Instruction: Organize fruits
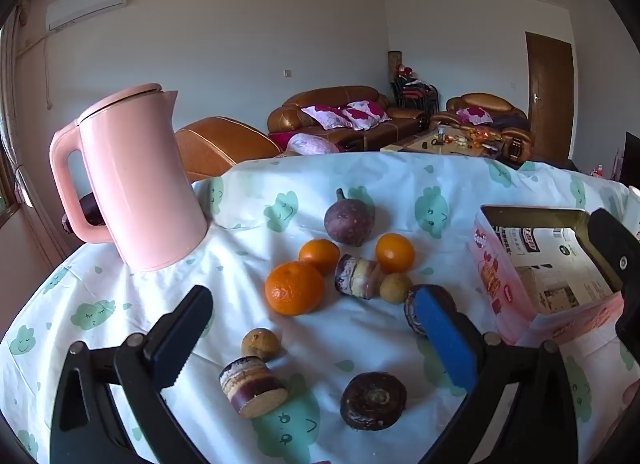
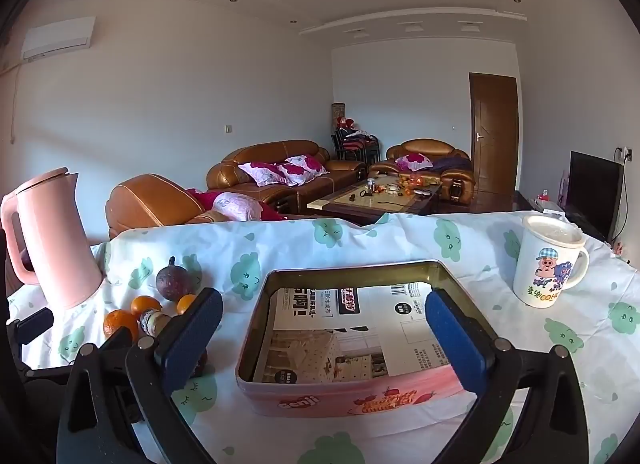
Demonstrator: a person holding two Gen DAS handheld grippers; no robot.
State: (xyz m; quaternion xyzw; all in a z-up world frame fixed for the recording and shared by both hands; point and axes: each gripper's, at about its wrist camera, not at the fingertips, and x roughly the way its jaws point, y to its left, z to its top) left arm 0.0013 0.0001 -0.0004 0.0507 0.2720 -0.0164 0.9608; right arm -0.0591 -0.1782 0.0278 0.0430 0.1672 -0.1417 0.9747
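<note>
Table [image 1: 360, 328] under cloth: kettle [image 1: 136, 184] at rear left. Fruit cluster right of kettle: passion fruit [image 1: 349, 223] rearmost, three oranges [image 1: 295, 287] before it, cane pieces [image 1: 357, 276] among them, longans [image 1: 260, 344] nearer front. Tin [image 2: 352, 344] right of fruit, paper [image 2: 360, 328] inside. Mug [image 2: 548, 264] right of tin, behind it. Sofas [image 2: 276, 176] beyond table.

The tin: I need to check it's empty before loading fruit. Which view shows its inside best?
The right wrist view: the tin sits centered, its paper-lined floor visible, no fruit inside. The left wrist view catches it only at the right edge, partly hidden.
</note>
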